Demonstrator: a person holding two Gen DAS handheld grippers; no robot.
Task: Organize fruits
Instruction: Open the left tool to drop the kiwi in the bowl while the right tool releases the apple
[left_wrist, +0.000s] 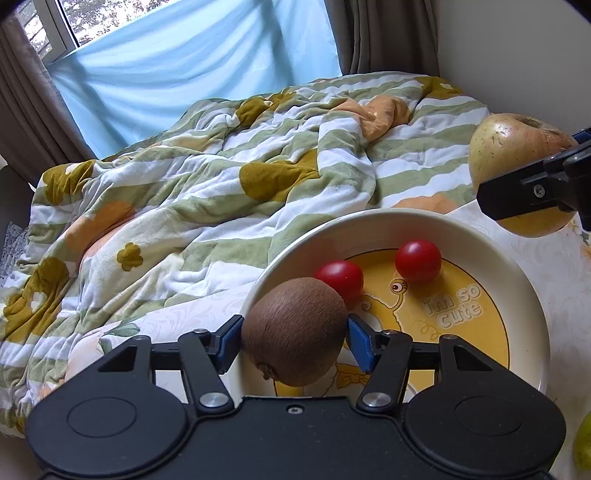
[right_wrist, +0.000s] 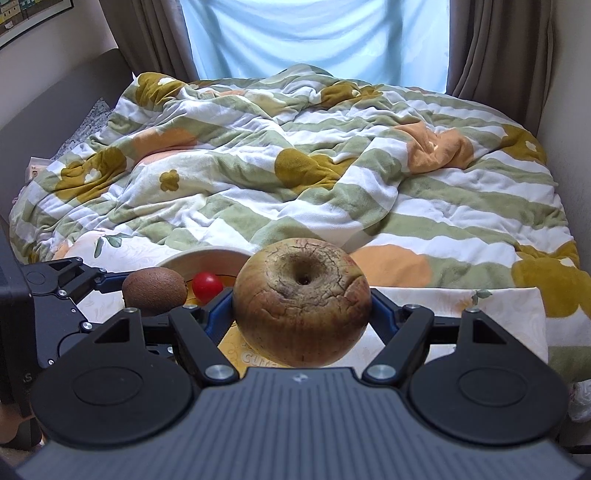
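My left gripper (left_wrist: 293, 341) is shut on a brown kiwi (left_wrist: 293, 328) and holds it over the near left rim of a white bowl (left_wrist: 517, 269) with a yellow cartoon bottom. Two red cherry tomatoes (left_wrist: 418, 261) (left_wrist: 340, 277) lie in the bowl. My right gripper (right_wrist: 301, 314) is shut on a cracked yellow-brown apple (right_wrist: 301, 301), held above the bowl's right edge; the apple also shows in the left wrist view (left_wrist: 513, 147). In the right wrist view the kiwi (right_wrist: 154, 290), one tomato (right_wrist: 207, 286) and the bowl's rim (right_wrist: 207, 254) sit to the left.
A rumpled green, white and orange striped quilt (left_wrist: 207, 177) covers the bed behind the bowl. A pale patterned cloth (left_wrist: 561, 295) lies under the bowl. A green fruit's edge (left_wrist: 583, 446) shows at the lower right. Curtains and a blue sheet hang behind.
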